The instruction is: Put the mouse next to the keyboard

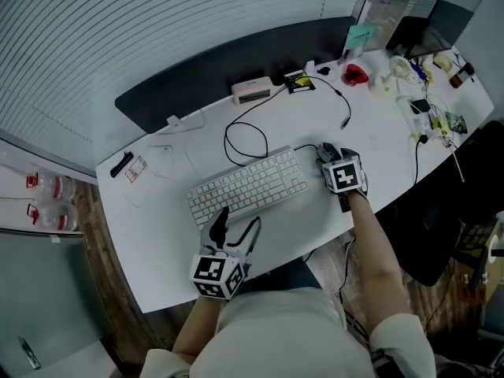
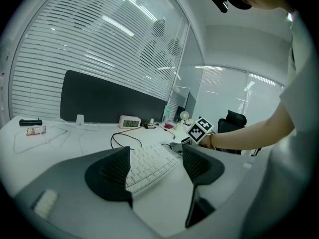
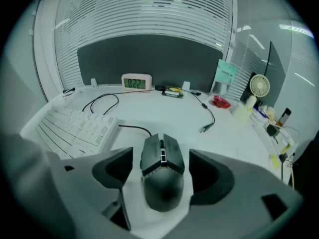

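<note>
Black mouse [image 3: 162, 183] on desk [image 1: 157, 242], just R of keyboard [image 1: 248, 186], between R gripper [image 3: 160, 166] jaws, which are spread, no contact. L gripper [image 2: 157, 161] spread, empty. Placement looks done: lift R straight off, don't nudge mouse.

Mouse [image 1: 326, 149] mostly hidden behind right tongs [image 1: 334, 161], desk-end clutter [image 1: 424, 105] too small to identify

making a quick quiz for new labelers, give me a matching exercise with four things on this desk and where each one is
1 mouse
2 keyboard
3 clock
4 left claw

a by the dark panel at the back
b between the right claw's open jaws
c open, empty, near the desk's front edge
d white, mid-desk

Pairs: 1-b, 2-d, 3-a, 4-c
</note>
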Demonstrator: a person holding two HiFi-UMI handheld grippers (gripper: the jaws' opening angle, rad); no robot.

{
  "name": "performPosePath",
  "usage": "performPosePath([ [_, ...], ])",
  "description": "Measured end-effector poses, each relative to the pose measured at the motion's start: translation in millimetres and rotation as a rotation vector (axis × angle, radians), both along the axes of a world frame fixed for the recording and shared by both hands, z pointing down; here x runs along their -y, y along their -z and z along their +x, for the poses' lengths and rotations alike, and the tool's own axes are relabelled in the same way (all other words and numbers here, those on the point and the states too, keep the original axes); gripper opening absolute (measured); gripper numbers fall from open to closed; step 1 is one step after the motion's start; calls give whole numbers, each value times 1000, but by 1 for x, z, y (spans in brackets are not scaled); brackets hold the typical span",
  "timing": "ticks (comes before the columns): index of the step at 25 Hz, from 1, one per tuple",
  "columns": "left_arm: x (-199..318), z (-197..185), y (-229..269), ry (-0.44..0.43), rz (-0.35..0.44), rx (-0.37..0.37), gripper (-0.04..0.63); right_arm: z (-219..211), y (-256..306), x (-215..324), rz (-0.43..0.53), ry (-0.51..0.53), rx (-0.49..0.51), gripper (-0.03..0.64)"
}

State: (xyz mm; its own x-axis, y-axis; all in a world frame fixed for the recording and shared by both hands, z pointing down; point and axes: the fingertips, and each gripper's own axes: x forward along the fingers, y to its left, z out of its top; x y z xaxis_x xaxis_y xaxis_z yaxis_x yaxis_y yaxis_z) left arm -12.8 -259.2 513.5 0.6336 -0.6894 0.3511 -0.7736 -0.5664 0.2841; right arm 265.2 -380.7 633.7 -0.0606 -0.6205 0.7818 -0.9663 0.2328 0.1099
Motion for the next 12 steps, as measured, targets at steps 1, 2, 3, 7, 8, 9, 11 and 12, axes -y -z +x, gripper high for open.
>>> performPosePath([
  [1, -3, -2, 1, 1, 5, 0, 334, -2, 4, -3, 12, 0, 2, 336],
  [2, -5, -3, 3, 3, 10, 0, 334, -4, 8, -5, 27, 0, 5, 336],
  [3, -8, -5, 4, 5, 15, -1, 334, -8, 13, -8, 44, 3, 10, 337],
  [7, -20, -12, 9, 16, 28, -5, 334, -26, 35, -26, 117, 17, 45, 336],
  [8, -24, -14, 10, 19, 29, -6, 334, -31, 41, -32, 134, 16, 59, 336],
  [9, -27, -16, 11, 21, 30, -7, 334, -37, 47, -39, 151, 17, 73, 336],
  [11, -34, -21, 13, 26, 30, -12, 334, -49, 58, -52, 181, 26, 90, 311],
  [12, -38, -24, 14, 26, 30, -15, 334, -55, 63, -59, 196, 30, 96, 293],
])
